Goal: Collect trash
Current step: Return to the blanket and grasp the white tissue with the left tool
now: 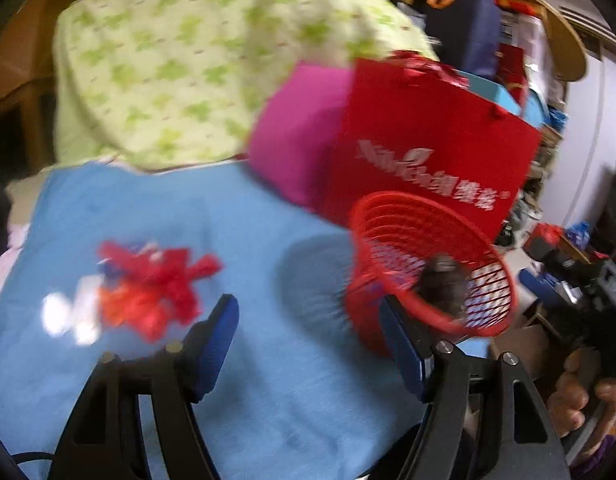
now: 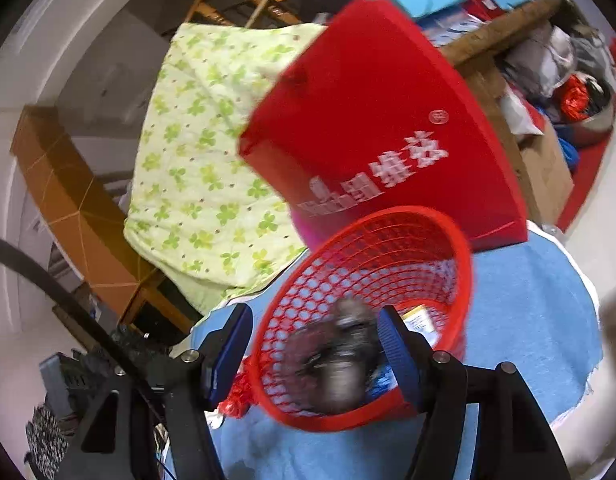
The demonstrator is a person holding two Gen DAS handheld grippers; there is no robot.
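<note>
Both of your grippers have their jaws apart, and neither pair presses on anything. Your left gripper [image 1: 308, 344] stands over the blue cloth [image 1: 267, 400] with only bare cloth between its blue pads. Your right gripper [image 2: 314, 344] points into the red mesh basket [image 2: 388, 224]; between its pads you see the basket's near rim and a grey, blurred lump [image 2: 340, 364] over the basket's opening. You cannot tell what that lump is, nor whether it touches the right-hand pad, which it sits just beside.

From the left wrist view the same basket [image 1: 392, 216] lies tilted on the cloth to the right of your left gripper, its mouth facing you, with the grey lump [image 1: 444, 284] at its near rim. Printed scraps [image 2: 420, 318] already lie inside the basket near its floor.

Left of your left gripper, a heap of red wrappers [image 1: 155, 284] lies on the cloth, with some white pieces [image 1: 71, 312] just beside it; all of it is blurred. Behind the basket a red bag with white lettering [image 1: 428, 152] stands upright, touching a pink bag [image 1: 295, 136]. A green patterned quilt [image 1: 179, 60] is piled behind them. Your right hand [image 1: 576, 392] shows at the lower right edge of the left wrist view.
</note>
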